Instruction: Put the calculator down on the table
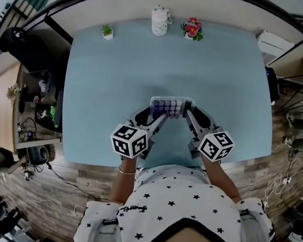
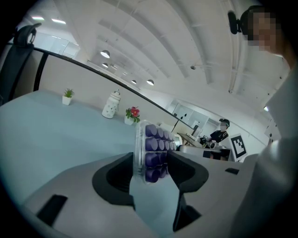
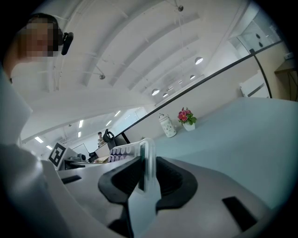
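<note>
Left hand-held gripper (image 2: 150,165) and right hand-held gripper (image 3: 148,173) each clamp one end of the calculator (image 1: 167,107), held at the centre of the head view over the bench (image 1: 102,80); best lowered level until flat, then both released together.

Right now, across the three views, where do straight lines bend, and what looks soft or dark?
Head view: the table edges bow outward. Left gripper view: ceiling lines curve, the corners go dark, and the calculator keys look fairly sharp. Right gripper view: the calculator's near edge is soft and the corners are dark.
</note>
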The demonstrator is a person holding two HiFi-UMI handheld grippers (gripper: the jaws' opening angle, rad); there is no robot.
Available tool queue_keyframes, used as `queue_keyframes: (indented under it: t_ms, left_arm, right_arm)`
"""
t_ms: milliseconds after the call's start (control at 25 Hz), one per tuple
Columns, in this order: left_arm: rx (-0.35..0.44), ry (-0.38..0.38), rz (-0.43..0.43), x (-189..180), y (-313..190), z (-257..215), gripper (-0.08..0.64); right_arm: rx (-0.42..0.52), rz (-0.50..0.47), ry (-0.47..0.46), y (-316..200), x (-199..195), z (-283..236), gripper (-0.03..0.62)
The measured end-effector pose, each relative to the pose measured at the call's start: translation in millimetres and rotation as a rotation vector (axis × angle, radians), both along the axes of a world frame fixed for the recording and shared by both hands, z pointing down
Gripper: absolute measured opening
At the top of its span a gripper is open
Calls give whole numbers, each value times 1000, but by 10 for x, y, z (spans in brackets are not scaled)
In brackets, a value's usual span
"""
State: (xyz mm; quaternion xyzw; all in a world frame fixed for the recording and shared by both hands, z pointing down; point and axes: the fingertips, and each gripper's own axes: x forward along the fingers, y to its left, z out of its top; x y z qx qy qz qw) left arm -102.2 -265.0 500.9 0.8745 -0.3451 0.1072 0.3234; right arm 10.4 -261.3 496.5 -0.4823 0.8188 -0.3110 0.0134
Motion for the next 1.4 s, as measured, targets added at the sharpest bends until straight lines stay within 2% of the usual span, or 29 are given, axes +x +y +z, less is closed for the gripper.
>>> queue_keyframes:
  t_ms: [560,1080,1400]
  left_arm:
    - [-74,-56,32,53,-109,389,247]
    - [-166,-112,28,52,-84,815,253]
    - [-204,-221,35,5,-54,1040,264]
  right_arm:
    - [-122,17,31,-90,37,421,84]
    - [-222,-11,83,-89,15,823,84]
    - [-242,-64,171,-78,-24,963,95]
